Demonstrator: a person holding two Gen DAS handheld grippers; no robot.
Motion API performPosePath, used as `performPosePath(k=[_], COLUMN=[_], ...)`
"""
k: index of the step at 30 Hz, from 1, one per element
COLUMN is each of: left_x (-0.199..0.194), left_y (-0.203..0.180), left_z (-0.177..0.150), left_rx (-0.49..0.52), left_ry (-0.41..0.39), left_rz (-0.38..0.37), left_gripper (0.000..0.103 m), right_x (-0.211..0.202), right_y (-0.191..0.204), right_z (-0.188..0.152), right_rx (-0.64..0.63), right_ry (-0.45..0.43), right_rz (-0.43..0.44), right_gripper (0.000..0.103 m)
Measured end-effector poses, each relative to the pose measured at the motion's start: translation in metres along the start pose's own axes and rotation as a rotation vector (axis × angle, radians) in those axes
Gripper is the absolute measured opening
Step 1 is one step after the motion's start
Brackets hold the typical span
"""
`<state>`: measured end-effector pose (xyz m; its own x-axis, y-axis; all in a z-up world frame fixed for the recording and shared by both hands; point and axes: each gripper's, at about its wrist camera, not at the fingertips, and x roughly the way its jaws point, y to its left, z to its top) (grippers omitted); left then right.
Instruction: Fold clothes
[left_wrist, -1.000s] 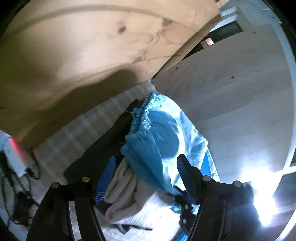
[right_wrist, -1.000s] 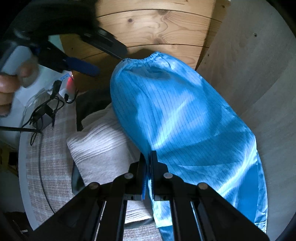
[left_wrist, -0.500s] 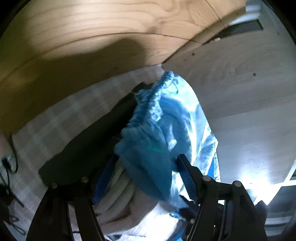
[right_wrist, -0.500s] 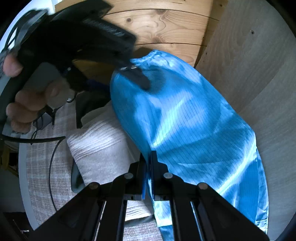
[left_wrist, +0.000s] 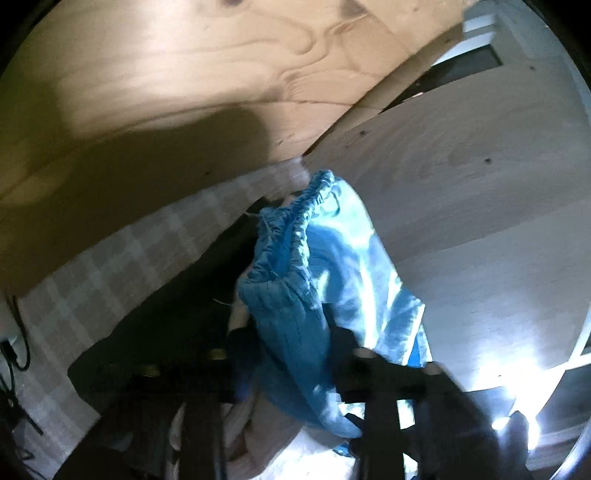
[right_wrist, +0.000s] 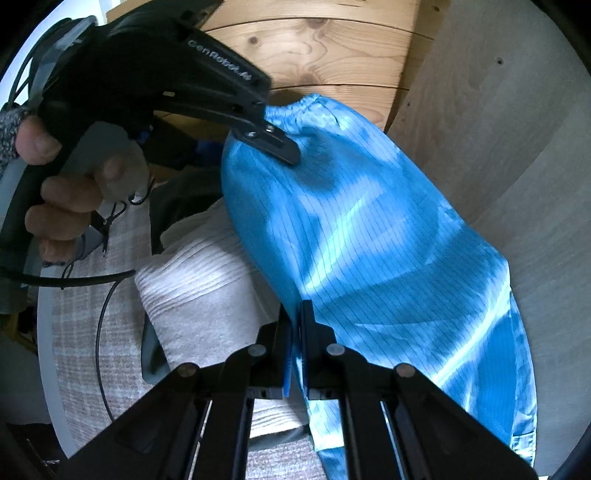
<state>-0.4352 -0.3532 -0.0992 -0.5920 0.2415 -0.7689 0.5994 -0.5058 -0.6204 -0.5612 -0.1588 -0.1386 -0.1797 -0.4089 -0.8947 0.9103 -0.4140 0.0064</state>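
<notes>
A shiny blue striped garment (right_wrist: 369, 240) with an elastic cuff (left_wrist: 306, 206) lies stretched over a white ribbed cloth (right_wrist: 199, 295). My left gripper (left_wrist: 291, 343) is closing its jaws on the cuff end, and bunched blue fabric fills the space between the fingers. In the right wrist view the left gripper (right_wrist: 284, 155) shows one black finger (right_wrist: 273, 142) pressing on top of the cloth; the other is hidden beneath. My right gripper (right_wrist: 297, 314) is shut on the garment's near left edge.
A dark garment (left_wrist: 166, 314) lies under the pile on a checked cover (left_wrist: 92, 273). A wooden board (left_wrist: 184, 74) and a pale panel (left_wrist: 480, 184) close off the back and right. Cables (right_wrist: 103, 332) trail at the left, and a person's hand (right_wrist: 66, 195) holds the left gripper's handle.
The left gripper came down onto the cuff end of the blue garment, and its fingers drew together around the fabric. The right gripper kept still, holding the edge.
</notes>
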Motion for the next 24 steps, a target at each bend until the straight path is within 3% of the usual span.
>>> performPosePath(k=[8, 12, 14, 16, 18, 24], left_x=[-0.019, -0.046, -0.061, -0.077, -0.096, -0.138], left_y=[-0.032, -0.054, -0.066, -0.078, -0.091, -0.125], left_z=[-0.006, -0.005, -0.001, 0.003, 0.006, 0.006], left_rx=[0.162, 0.227, 0.250, 0.279, 0.309, 0.416], left_ry=[-0.097, -0.165, -0.190, -0.218, -0.253, -0.334], left_rz=[0.024, -0.005, -0.020, -0.027, -0.036, 0.000], left_gripper=[0.006, 0.005, 0.005, 0.005, 0.005, 0.005], right_x=[-0.009, -0.039, -0.065, -0.095, -0.123, -0.163], right_y=[-0.004, -0.015, -0.027, -0.042, -0.061, -0.126], right_z=[-0.002, -0.015, -0.026, -0.046, -0.077, -0.202], right_rx=[0.038, 0.139, 0.202, 0.258, 0.335, 0.630], right_ry=[-0.032, -0.107, -0.166, -0.224, -0.251, -0.205], right_rz=[0.016, 0.064, 0.092, 0.080, 0.007, -0.141], right_gripper=[0.005, 0.026, 0.029, 0.031, 0.031, 0.031])
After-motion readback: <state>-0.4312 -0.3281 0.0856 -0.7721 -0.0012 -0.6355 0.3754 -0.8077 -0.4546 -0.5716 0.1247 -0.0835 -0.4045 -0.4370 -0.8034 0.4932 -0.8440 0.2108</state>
